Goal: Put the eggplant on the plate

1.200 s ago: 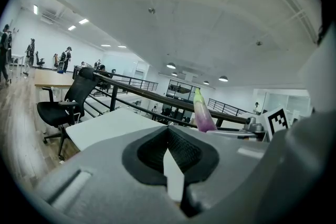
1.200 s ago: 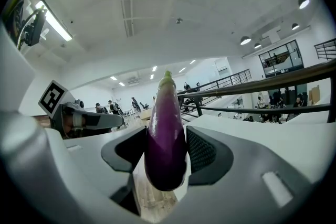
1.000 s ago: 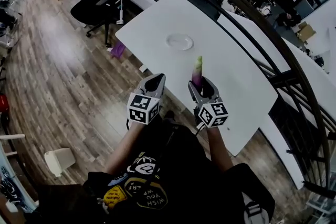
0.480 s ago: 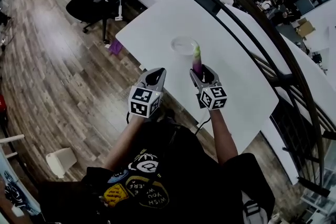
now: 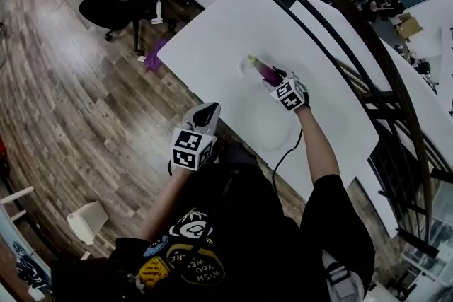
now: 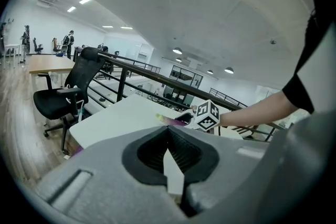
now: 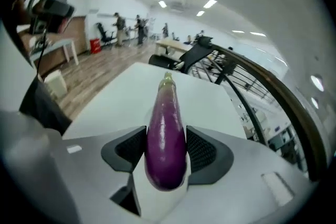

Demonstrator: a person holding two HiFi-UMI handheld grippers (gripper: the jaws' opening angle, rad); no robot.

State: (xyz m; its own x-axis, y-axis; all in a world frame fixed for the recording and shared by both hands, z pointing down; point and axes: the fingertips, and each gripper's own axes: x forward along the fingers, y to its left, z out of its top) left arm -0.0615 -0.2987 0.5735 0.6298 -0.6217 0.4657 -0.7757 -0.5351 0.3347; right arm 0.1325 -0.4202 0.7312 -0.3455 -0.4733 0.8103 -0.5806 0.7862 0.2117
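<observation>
- Right gripper (image 5: pixel 274 78) pinches the eggplant (image 5: pixel 262 70) right at the plate (image 5: pixel 243 67), upper centre of the head view.
- Left gripper (image 5: pixel 208 112), jaws together, holds nothing.
- Placing step, I reckon: lower, then release.

- The plate (image 5: pixel 245 66) is largely covered in the head view by the eggplant (image 5: pixel 262 69) and the right gripper (image 5: pixel 276 80); only a faint rim is seen.
- Contact between eggplant and plate cannot be told.
- In the right gripper view the plate is hidden behind the eggplant.
- The chair (image 5: pixel 113 0) is cut off by the top edge.
- Distant people (image 7: pixel 119 29) are too small to be made out.
</observation>
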